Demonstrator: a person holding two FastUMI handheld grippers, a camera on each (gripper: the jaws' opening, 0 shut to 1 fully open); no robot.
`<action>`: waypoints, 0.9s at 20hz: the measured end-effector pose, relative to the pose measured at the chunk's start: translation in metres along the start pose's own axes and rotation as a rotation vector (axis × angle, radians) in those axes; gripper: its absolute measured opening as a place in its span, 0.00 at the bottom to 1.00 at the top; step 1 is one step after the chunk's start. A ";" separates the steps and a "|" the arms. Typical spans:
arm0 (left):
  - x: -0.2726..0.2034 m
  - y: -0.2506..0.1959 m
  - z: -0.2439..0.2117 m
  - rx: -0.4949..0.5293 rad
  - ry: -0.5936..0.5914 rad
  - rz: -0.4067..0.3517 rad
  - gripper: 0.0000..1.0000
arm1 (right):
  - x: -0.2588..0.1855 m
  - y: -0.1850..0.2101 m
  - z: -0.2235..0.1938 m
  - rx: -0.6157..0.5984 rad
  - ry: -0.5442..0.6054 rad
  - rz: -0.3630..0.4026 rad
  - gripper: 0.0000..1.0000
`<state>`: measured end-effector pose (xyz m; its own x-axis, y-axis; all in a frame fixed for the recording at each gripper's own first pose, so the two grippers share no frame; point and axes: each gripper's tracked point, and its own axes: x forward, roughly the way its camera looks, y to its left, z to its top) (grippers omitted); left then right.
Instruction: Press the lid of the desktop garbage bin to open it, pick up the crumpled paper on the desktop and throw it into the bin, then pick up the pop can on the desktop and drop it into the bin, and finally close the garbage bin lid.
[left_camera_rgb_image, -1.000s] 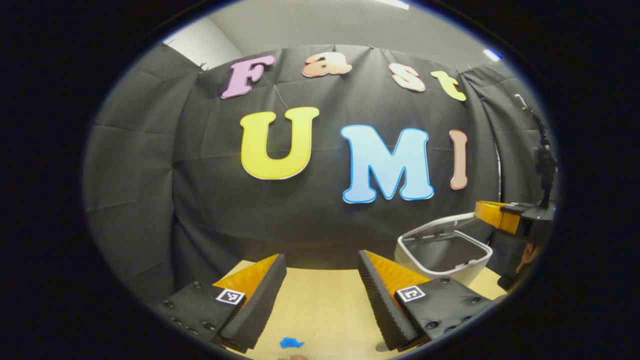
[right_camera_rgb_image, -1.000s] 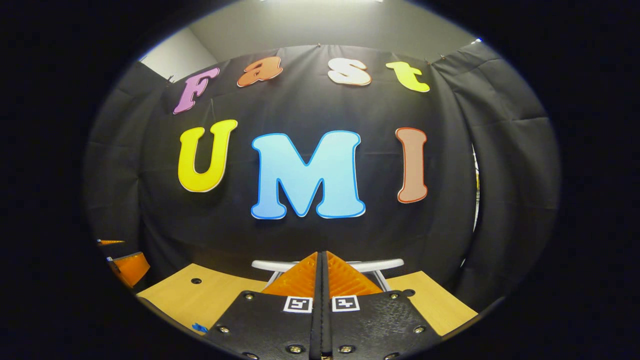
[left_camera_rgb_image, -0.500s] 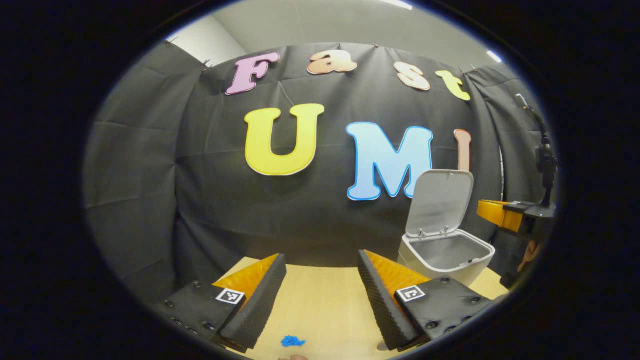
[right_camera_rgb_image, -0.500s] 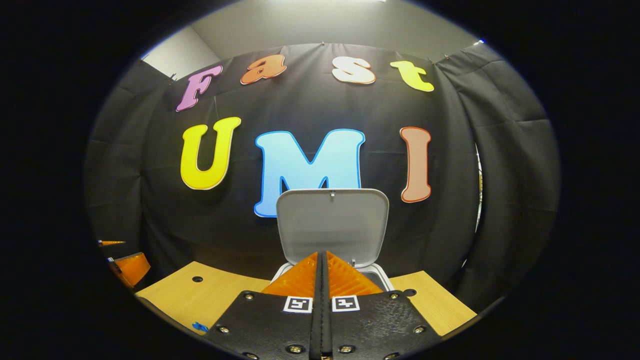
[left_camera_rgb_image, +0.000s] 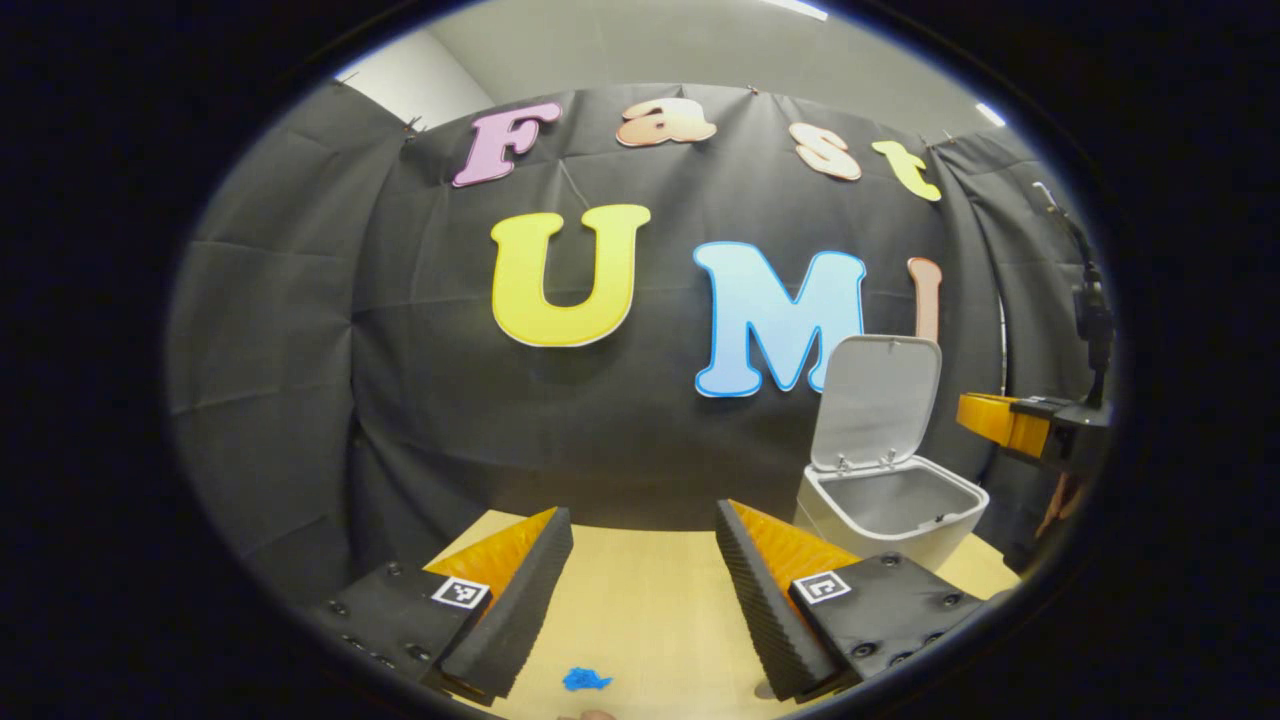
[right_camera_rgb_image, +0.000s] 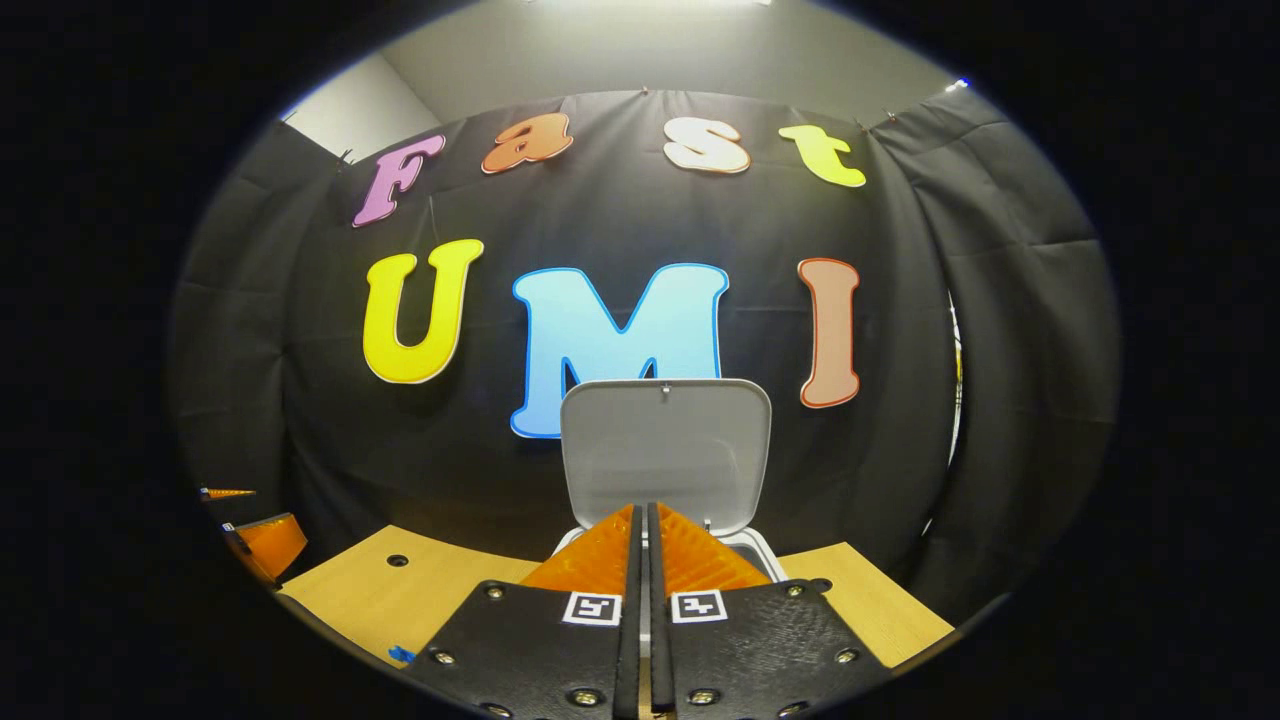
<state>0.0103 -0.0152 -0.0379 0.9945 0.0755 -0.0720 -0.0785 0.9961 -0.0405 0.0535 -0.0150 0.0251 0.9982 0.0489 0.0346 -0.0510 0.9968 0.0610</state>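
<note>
The white desktop bin (left_camera_rgb_image: 905, 535) stands on the wooden table at the right of the left gripper view, its lid (left_camera_rgb_image: 876, 400) swung upright and the inside bare as far as I see. My left gripper (left_camera_rgb_image: 640, 555) hovers open over the table, left of the bin, holding nothing. In the right gripper view my right gripper (right_camera_rgb_image: 642, 512) is shut, its tips just in front of the bin's near rim (right_camera_rgb_image: 768, 556), with the raised lid (right_camera_rgb_image: 665, 445) behind them. From the left gripper view, the right gripper (left_camera_rgb_image: 1025, 428) hangs right of the bin.
A small blue scrap (left_camera_rgb_image: 585, 680) lies on the table (left_camera_rgb_image: 640, 620) near my left fingers; it is the blue scrap (right_camera_rgb_image: 400, 655) at the table's near edge. The table (right_camera_rgb_image: 450, 590) has round holes (right_camera_rgb_image: 397, 561). Black cloth walls close the back and sides.
The bin's lid sprang from nearly flat to fully upright. My right gripper drew back slightly from the bin. The left gripper barely moved.
</note>
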 end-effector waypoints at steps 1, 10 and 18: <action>-0.001 -0.001 -0.001 0.002 0.002 -0.002 0.95 | -0.001 0.003 0.001 0.005 0.001 0.011 0.07; -0.001 0.001 -0.007 -0.005 0.012 -0.009 0.95 | -0.001 0.008 -0.004 0.011 0.020 0.033 0.78; 0.007 0.008 -0.039 0.002 0.064 -0.009 0.95 | -0.001 0.003 -0.006 0.012 0.023 0.015 0.93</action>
<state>0.0141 -0.0089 -0.0776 0.9887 0.0634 -0.1358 -0.0693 0.9968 -0.0396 0.0524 -0.0113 0.0191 0.9978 0.0658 0.0125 -0.0665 0.9952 0.0721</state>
